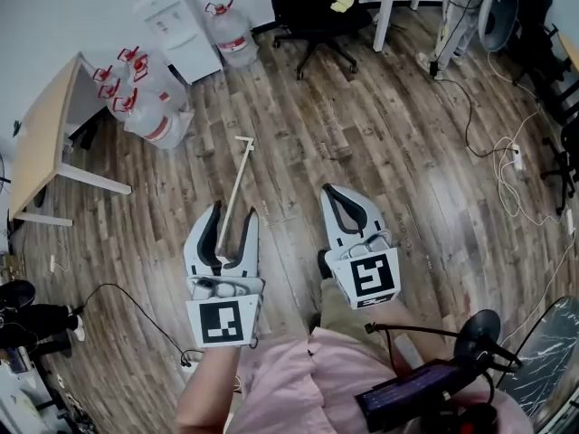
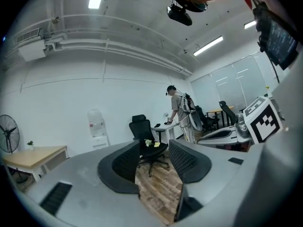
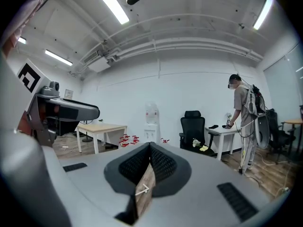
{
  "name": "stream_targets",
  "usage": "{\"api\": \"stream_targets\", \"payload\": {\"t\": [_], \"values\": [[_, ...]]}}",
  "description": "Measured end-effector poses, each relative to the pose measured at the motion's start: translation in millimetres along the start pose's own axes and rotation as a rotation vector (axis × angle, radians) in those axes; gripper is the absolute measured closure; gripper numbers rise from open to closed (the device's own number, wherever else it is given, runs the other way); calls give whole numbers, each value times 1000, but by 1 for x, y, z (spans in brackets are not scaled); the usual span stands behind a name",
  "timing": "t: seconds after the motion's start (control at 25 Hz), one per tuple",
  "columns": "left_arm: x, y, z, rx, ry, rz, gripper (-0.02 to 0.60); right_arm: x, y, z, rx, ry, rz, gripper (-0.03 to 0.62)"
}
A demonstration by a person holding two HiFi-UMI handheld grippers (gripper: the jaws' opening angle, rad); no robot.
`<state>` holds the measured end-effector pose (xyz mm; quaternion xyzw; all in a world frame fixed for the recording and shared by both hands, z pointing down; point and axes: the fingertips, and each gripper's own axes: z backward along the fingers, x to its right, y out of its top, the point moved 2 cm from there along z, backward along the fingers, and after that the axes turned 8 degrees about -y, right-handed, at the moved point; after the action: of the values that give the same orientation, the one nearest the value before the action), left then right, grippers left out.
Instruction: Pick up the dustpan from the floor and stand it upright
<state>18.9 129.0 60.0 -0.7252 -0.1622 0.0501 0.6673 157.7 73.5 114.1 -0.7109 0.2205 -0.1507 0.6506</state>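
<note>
On the wooden floor lies the dustpan's thin pale handle (image 1: 237, 174), with a short crossbar at its far end. Its near end runs under my left gripper, and the pan itself is hidden. In the head view my left gripper (image 1: 233, 213) hovers over the handle, jaws open on either side of it. In the left gripper view the left gripper (image 2: 154, 148) holds nothing, and only floor shows in the gap. My right gripper (image 1: 328, 191) is to the right of the handle, shut and empty. The handle's end (image 3: 143, 189) shows through the slit of the right gripper (image 3: 150, 146).
Several water bottles (image 1: 145, 98) and a water dispenser (image 1: 176, 21) stand at the back left beside a light wooden table (image 1: 41, 138). A black office chair (image 1: 312, 7) is straight ahead. Cables (image 1: 507, 165) trail over the floor at the right. A person (image 3: 244, 122) stands at a far desk.
</note>
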Motion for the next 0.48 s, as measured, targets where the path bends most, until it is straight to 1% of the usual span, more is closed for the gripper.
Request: {"api": "stream_targets", "payload": {"t": [0.12, 0.24, 0.4, 0.48], "values": [[-6, 4, -40, -22, 4, -12, 387, 24, 2, -39, 3, 19, -17, 592], [-18, 13, -70, -29, 18, -14, 387, 38, 13, -72, 14, 39, -21, 592], [-37, 29, -97, -3, 40, -26, 390, 48, 29, -105, 27, 55, -24, 592], [-44, 33, -107, 9, 50, -36, 391, 52, 34, -116, 49, 65, -15, 592]]}}
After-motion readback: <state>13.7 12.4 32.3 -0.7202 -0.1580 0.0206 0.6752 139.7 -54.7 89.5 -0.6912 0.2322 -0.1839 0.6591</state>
